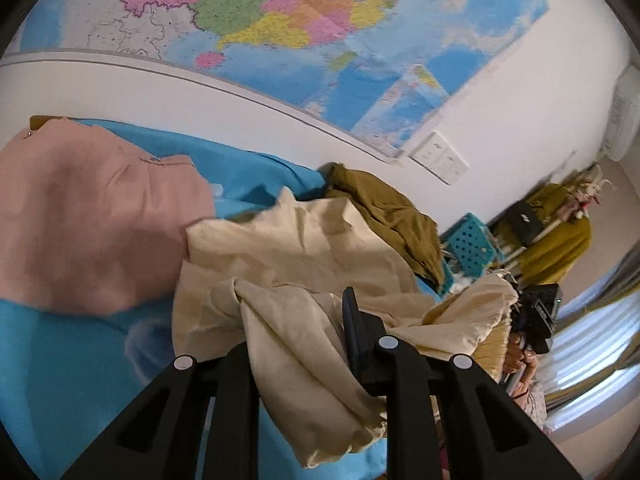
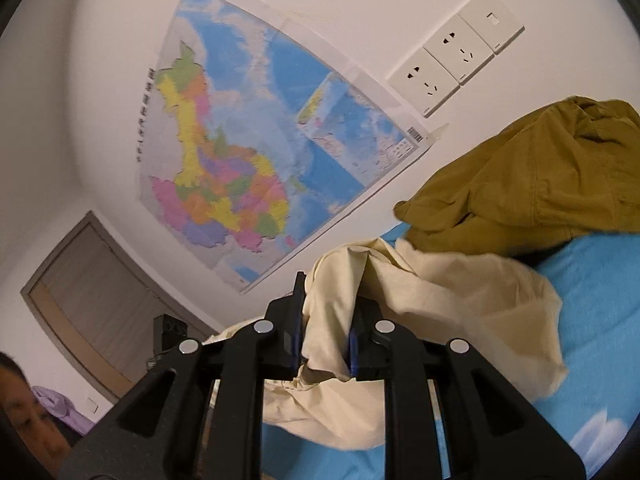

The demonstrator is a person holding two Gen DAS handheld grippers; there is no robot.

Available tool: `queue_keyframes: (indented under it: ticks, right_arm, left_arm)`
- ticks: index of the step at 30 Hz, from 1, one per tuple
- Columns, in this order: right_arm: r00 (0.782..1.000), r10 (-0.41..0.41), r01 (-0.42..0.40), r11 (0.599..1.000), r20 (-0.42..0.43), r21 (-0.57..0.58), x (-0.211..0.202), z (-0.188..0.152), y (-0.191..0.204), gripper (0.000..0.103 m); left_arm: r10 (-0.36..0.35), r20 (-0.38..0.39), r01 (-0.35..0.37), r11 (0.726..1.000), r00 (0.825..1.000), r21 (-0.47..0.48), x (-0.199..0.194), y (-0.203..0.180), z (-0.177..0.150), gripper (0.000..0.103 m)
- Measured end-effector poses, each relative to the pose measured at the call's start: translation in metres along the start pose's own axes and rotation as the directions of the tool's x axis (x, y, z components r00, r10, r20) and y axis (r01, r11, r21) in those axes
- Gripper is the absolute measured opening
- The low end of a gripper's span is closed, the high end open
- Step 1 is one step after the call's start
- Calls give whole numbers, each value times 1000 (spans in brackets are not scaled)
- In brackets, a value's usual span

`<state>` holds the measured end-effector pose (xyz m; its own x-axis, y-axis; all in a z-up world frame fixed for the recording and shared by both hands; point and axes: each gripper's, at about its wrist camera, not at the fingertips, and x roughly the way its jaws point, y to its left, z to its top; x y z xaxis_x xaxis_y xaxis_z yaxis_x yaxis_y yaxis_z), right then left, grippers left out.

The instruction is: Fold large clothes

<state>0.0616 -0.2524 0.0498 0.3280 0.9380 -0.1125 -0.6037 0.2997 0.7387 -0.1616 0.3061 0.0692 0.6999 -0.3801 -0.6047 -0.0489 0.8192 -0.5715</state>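
A large cream garment (image 1: 296, 248) lies crumpled on the blue bedsheet (image 1: 60, 360). My left gripper (image 1: 296, 320) is shut on a bunched edge of it, with cloth draped over the left finger. My right gripper (image 2: 326, 312) is shut on another part of the cream garment (image 2: 440, 300) and lifts it off the sheet (image 2: 600, 320). The right gripper also shows in the left wrist view (image 1: 534, 312), holding the garment's far end at the right.
A pink garment (image 1: 88, 220) lies on the sheet to the left. An olive garment (image 1: 392, 212) (image 2: 520, 184) is heaped by the wall. A map (image 2: 240, 152) and wall sockets (image 2: 456, 60) hang on the white wall. A teal crate (image 1: 472, 244) stands beyond the bed.
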Motion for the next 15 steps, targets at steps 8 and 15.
queue_keyframes:
  ticks: [8, 15]
  right_arm:
    - [994, -97, 98, 995, -54, 15, 56, 42, -28, 17]
    - [971, -216, 219, 976, -100, 14, 98, 58, -63, 17]
  left_arm:
    - [149, -48, -150, 989, 988, -16, 49, 15, 50, 19]
    - [257, -107, -261, 965, 960, -21, 96, 31, 80, 19]
